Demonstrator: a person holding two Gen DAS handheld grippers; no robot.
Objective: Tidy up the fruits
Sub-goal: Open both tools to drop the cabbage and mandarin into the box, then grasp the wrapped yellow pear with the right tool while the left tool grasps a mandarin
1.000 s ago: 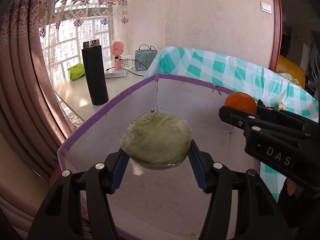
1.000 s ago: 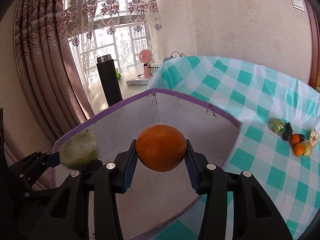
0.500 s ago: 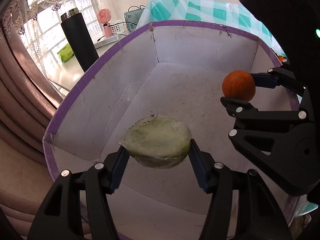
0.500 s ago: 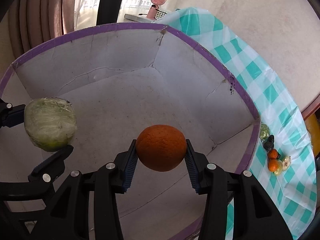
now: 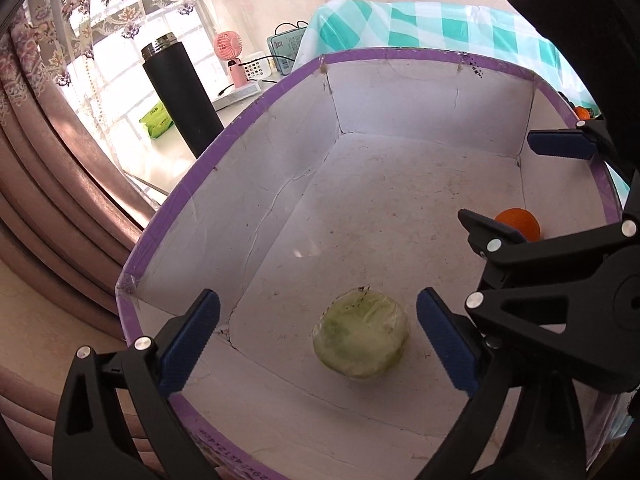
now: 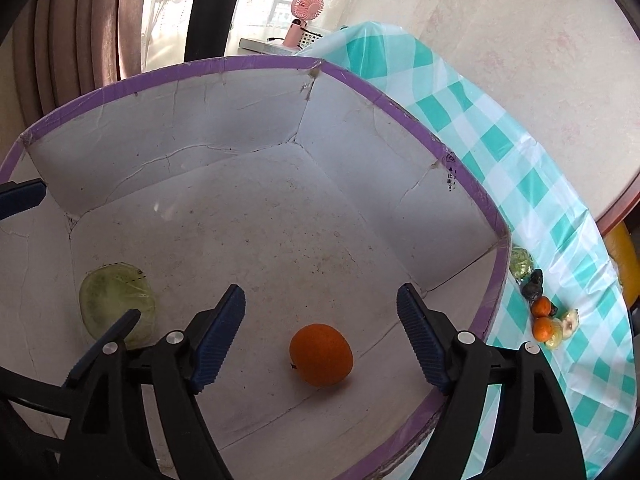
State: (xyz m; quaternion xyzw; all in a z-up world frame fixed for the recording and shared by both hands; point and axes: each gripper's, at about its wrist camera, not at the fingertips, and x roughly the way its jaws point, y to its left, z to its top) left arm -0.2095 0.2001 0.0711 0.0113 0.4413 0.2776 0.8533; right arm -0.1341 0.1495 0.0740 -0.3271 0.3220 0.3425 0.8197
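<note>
A white cardboard box with a purple rim [image 5: 256, 108] [image 6: 400, 110] fills both views. A plastic-wrapped green cabbage [image 5: 361, 337] [image 6: 116, 300] lies on the box floor near its front left corner. An orange [image 6: 321, 354] [image 5: 519, 222] lies on the floor near the front right. My left gripper [image 5: 320, 344] is open above the cabbage, jaws wide, not touching it. My right gripper [image 6: 321, 336] is open above the orange, also apart from it, and shows at the right of the left wrist view [image 5: 520, 184].
The box stands on a teal checked tablecloth [image 6: 520, 184]. A cluster of small fruits [image 6: 540, 312] lies on the cloth right of the box. A black flask [image 5: 180, 96], a pink fan [image 5: 230, 56] and a curtain [image 5: 48, 140] stand beyond the box's left side.
Both grippers opened over the box. The cabbage and the orange dropped from the jaws and now lie on the box floor.
</note>
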